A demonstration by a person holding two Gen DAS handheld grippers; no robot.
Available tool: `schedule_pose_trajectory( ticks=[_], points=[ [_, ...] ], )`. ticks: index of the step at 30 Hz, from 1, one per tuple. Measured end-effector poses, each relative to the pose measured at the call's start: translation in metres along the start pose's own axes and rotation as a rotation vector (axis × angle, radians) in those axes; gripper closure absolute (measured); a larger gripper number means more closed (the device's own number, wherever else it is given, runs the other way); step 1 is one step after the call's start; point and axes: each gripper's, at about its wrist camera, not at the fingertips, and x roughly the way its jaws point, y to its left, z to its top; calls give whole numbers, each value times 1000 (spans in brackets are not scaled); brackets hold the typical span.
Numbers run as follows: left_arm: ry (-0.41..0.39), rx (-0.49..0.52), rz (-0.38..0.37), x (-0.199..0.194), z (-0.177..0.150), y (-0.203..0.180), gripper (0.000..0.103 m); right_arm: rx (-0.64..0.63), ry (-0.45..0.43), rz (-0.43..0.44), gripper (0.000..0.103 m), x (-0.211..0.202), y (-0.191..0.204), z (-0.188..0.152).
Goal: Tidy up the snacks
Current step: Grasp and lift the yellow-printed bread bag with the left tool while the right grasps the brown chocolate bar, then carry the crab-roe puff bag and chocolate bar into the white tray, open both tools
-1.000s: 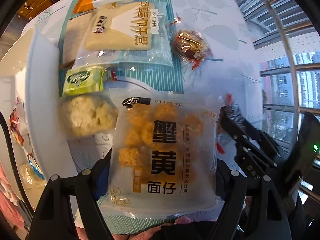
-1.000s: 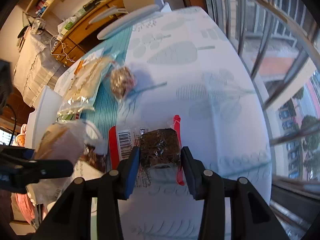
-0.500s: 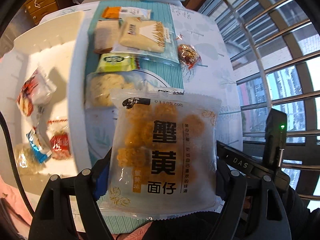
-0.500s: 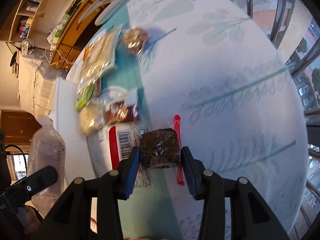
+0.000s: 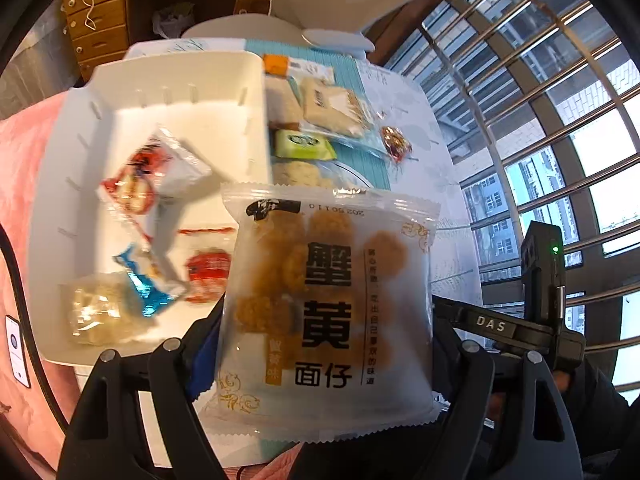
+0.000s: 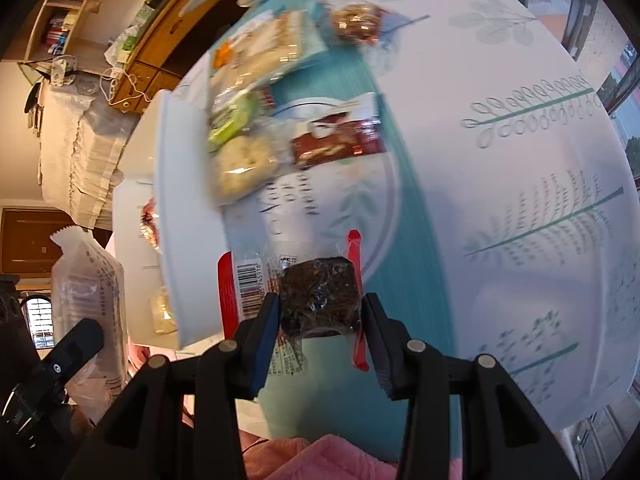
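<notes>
Left gripper (image 5: 326,344) points steeply down, jaws wide and clamped; right gripper (image 6: 318,316), clamped narrower, at its 3 o'clock.

Daylight comes in through the barred window (image 5: 560,120) at the right of the left wrist view, where the panes blow out almost white. The white bin (image 5: 176,80) glares pale, and its snack packets smear with motion blur. In the right wrist view the tablecloth (image 6: 500,200) and loose snacks streak too, while the dark brownie pack (image 6: 320,292) stays sharp. Warm light tints the wooden shelves (image 6: 80,0). Both fisheye views bend straight lines and darken to black at the corners.
</notes>
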Motion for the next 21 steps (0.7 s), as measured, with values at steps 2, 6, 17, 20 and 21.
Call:
schedule_pose_trajectory(
  ticks=[2,6,17,20,21],
  points=[
    [-27,12,1,-12,-1,13,22,-7,-18,6,61,-2,10,-6],
    [-74,26,-8,-37,-8,38,21,-37,-78,23,61,-4,39,-17],
    [-169,-1,-1,-80,-11,106,21,-186,-181,54,61,5,116,-42],
    [-185,-30,17,-85,-7,125,21,-273,-199,41,61,10,144,-48],
    [-190,-40,20,-86,-6,130,21,-293,-201,39,61,12,151,-49]
  ],
)
